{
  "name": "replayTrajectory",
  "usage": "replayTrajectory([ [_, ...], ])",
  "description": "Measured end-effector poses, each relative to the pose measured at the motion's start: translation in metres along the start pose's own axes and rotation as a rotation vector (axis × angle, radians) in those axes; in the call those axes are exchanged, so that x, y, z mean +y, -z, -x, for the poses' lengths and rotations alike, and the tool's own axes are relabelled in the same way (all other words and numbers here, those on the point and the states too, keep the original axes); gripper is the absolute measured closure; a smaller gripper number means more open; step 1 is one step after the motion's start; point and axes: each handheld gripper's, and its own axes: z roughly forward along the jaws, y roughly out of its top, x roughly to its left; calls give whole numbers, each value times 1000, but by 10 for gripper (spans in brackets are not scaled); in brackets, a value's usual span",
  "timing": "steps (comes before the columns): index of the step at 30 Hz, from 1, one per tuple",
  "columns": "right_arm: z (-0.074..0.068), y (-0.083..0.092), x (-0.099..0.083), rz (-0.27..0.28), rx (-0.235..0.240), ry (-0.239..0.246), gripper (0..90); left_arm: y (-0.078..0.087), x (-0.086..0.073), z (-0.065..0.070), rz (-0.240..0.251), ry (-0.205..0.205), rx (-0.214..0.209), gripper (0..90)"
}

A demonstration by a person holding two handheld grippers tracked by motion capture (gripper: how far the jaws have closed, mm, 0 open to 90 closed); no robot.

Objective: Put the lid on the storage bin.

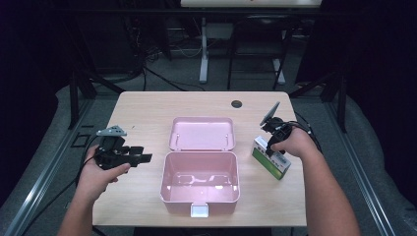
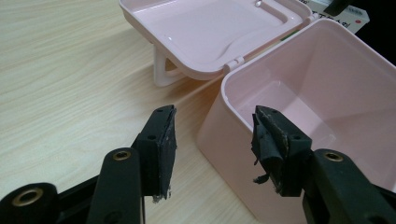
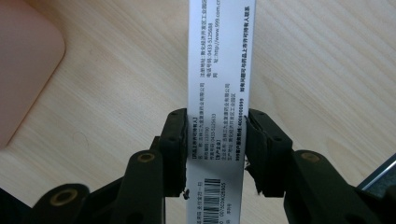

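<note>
Two narrow sides of the medicine carton sit pinched in the right gripper jaws; light, crushable cardboard wants gentle pressure. Left gripper jaws gape empty.

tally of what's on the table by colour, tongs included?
Pink: 1, the open storage box with its hinged lid
White and green: 1, the carton, gripped by the right tongs
Black: 2, the left tongs and the right tongs
Total: 4

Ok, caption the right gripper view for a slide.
Right gripper clamps its jaws on the narrow printed side of a white carton over the wooden table.
</note>
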Motion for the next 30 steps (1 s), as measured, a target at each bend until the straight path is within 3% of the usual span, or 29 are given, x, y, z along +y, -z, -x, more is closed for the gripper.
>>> replayTrajectory([
  [13, 0, -9, 6, -52, 1, 4, 587, -1, 0, -1, -3, 4, -7, 496],
  [30, 2, -23, 6, -72, 13, -17, 584, -2, -1, -1, 0, 13, -19, 496],
])
